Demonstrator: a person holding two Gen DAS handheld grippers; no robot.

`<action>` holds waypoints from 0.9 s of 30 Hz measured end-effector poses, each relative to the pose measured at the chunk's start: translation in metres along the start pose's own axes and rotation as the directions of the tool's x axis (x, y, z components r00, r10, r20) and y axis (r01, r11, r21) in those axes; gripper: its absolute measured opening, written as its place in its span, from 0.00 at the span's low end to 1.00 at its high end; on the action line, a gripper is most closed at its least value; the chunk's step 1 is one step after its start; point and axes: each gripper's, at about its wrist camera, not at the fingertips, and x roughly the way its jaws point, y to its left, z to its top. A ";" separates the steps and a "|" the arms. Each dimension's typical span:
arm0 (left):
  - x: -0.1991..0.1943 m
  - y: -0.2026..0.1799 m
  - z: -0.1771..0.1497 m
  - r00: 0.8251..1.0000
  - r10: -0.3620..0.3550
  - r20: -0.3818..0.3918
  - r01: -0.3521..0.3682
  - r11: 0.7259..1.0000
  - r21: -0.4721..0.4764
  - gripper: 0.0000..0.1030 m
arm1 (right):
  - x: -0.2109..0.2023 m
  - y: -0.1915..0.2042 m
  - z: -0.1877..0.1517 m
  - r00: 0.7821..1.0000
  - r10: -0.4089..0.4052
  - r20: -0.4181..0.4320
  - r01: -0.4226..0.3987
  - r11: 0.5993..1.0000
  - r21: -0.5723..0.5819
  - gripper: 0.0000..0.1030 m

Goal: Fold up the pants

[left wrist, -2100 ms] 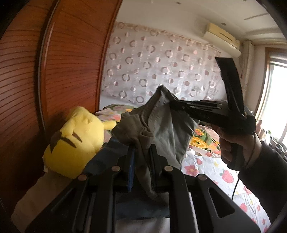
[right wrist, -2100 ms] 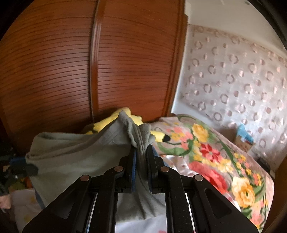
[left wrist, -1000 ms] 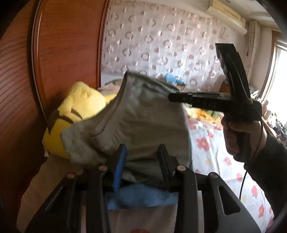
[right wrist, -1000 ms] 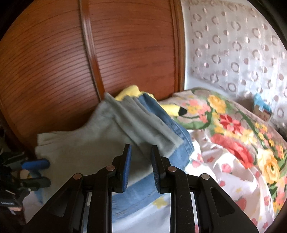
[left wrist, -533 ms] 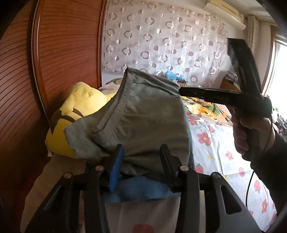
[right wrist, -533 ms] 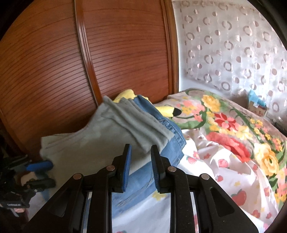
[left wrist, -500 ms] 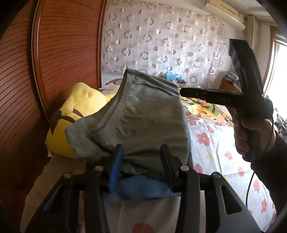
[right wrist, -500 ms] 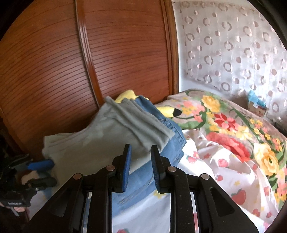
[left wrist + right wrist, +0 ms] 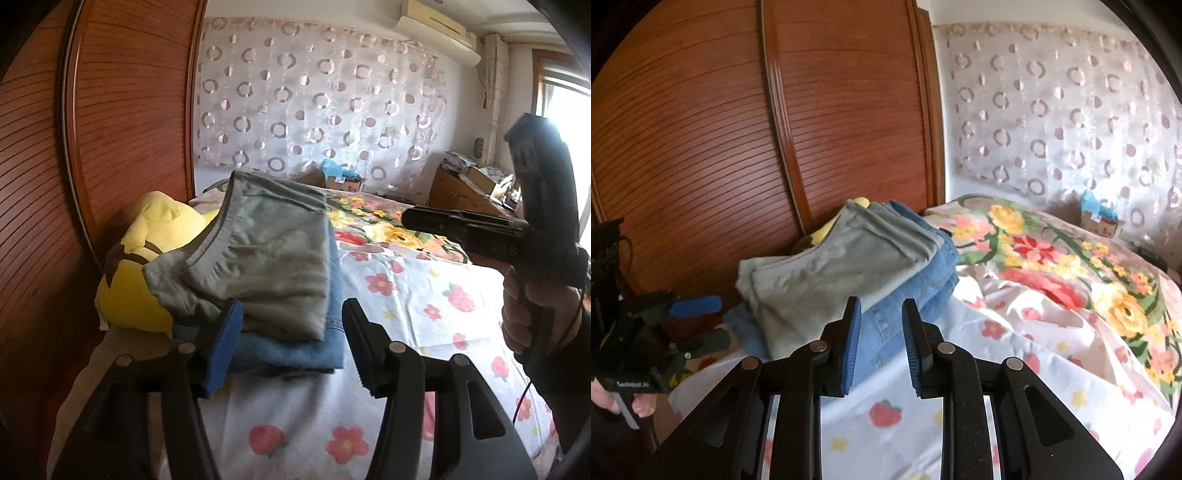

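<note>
L gripper [image 9: 291, 332] fingers wide apart, just been opening, nothing between them; grey pants [image 9: 266, 258] sit just past the tips. R gripper [image 9: 881, 332] fingers a narrow gap apart, empty, clear of the cloth. Pants lie folded on top of jeans [image 9: 923, 280], stack at bed [image 9: 406, 295] edge nr the wood wardrobe [image 9: 701, 129], w/ yellow plush [image 9: 147, 258] behind.

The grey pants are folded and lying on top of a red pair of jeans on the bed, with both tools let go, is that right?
Not quite: the jeans under the folded grey pants are blue, not red, as the right wrist view shows. Both the left tool and the right tool are open and empty.
</note>
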 end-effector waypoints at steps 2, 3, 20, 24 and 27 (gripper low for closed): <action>-0.006 -0.006 -0.003 1.000 -0.004 0.001 0.004 1.000 0.013 0.54 | -0.014 0.004 -0.005 1.000 -0.009 0.010 0.009 1.000 0.003 0.23; -0.008 -0.009 -0.003 1.000 -0.006 0.001 0.006 1.000 0.019 0.54 | -0.023 0.006 -0.009 1.000 -0.017 0.016 0.017 1.000 0.005 0.24; -0.060 -0.063 -0.024 0.996 -0.087 0.032 0.082 0.989 0.120 0.55 | -0.125 0.033 -0.065 0.982 -0.165 0.093 0.160 0.985 0.064 0.75; -0.069 -0.077 -0.028 0.996 -0.083 0.039 0.077 0.987 0.140 0.55 | -0.147 0.037 -0.079 0.974 -0.199 0.105 0.191 0.978 0.079 0.80; -0.074 -0.087 -0.033 0.997 -0.069 0.043 0.061 0.986 0.157 0.55 | -0.161 0.041 -0.087 0.968 -0.223 0.112 0.212 0.972 0.098 0.82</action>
